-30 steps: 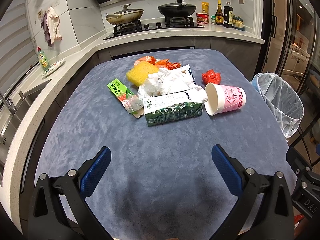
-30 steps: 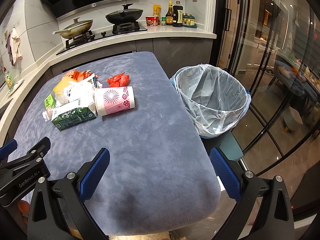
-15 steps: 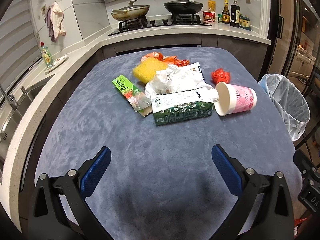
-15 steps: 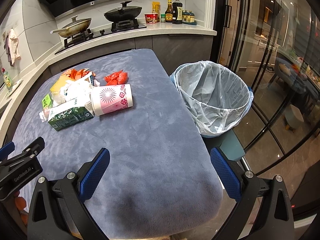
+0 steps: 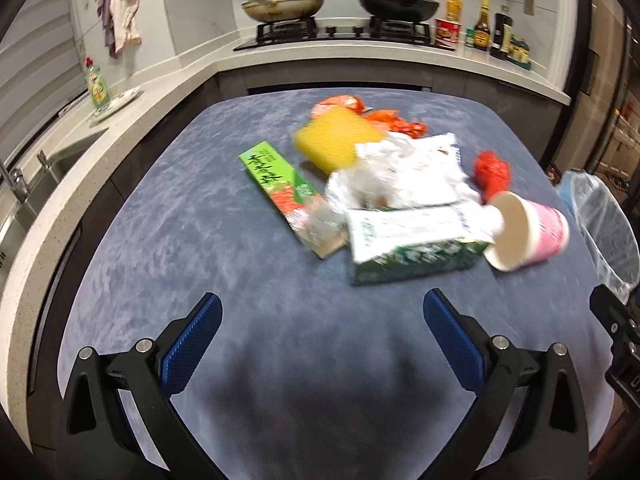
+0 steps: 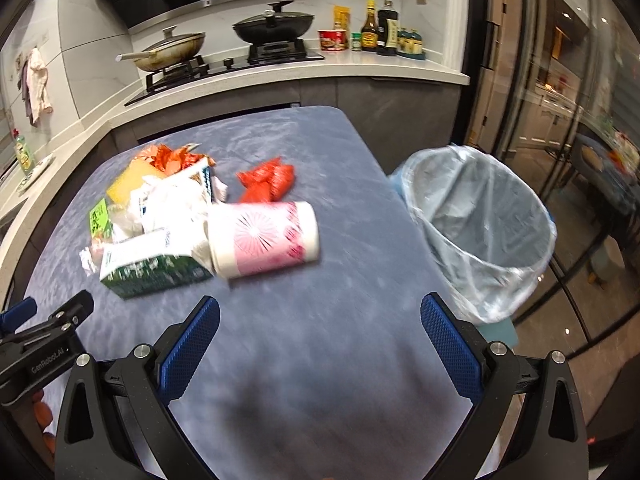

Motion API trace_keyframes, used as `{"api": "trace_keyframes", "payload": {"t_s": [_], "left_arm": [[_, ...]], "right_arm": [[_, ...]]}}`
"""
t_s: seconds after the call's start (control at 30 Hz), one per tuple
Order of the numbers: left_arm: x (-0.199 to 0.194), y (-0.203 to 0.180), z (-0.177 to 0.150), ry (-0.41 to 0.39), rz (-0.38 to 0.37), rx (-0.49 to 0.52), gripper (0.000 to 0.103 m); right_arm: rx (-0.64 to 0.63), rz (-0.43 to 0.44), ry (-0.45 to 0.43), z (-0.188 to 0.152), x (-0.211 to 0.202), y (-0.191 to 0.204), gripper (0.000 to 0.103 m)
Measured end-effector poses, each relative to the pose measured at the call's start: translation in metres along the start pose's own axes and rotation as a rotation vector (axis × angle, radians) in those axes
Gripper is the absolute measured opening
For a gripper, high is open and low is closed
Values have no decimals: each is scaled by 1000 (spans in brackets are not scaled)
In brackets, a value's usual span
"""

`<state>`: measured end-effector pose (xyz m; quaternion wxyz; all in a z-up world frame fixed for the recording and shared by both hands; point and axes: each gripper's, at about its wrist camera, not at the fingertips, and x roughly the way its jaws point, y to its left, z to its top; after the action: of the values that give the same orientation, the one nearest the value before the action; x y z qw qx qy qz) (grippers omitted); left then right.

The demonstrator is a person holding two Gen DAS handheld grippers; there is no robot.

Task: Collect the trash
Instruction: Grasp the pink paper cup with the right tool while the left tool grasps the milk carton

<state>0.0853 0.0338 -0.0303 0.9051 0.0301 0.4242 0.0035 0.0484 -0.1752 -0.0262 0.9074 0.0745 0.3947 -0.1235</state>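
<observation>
While both of my grippers hung above the near edge of the blue-grey suede-like surface (image 5: pixel 160 240), nothing had been picked up. My left gripper (image 5: pixel 322 322) was spread wide and empty; my right gripper (image 6: pixel 320 320) likewise, spread and empty.

Trash lay heaped mid-surface, well ahead of both grippers. Count:
- one pink-and-white paper cup (image 6: pixel 268 236), on its side, mouth touching the carton
- one green-and-white drink carton (image 5: pixel 412 246), flat
- one crumpled white plastic wrapper (image 5: pixel 400 172), on top of the pile
- one yellow sponge-like block (image 5: pixel 336 140)
- one green flat snack packet (image 5: pixel 276 184)
- one loose red crumpled wrapper (image 6: pixel 268 180)
- orange-red scraps behind the block; number unclear through blur

One clear-lined round waste bin (image 6: pixel 480 232) stood off the right edge of the surface, below its level.

Risks, as I judged them: the cup looked free to roll if nudged off-centre. Items overlap, so closing on one could drag neighbours. Light wrappers might miss the bin on release.
</observation>
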Motion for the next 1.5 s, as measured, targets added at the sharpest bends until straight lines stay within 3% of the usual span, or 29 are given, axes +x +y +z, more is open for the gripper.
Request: {"api": "trace_keyframes", "payload": {"t_s": [0.4,0.73,1.17,1.33,1.5], "left_arm": [[37,29,27,2,13,-40,96],[47,20,34,-2,-44,-16,96],[60,-35,48,-41,-207,187,96],[70,-42,46,-14,-253,194,96],[71,-42,36,66,-342,177,97]], "right_arm": [[8,-8,31,30,63,41,96],[47,-57,70,26,75,13,89],[52,-84,87,15,66,-18,88],[92,-66,101,16,67,-30,78],[76,-17,108,16,69,-26,58]]}}
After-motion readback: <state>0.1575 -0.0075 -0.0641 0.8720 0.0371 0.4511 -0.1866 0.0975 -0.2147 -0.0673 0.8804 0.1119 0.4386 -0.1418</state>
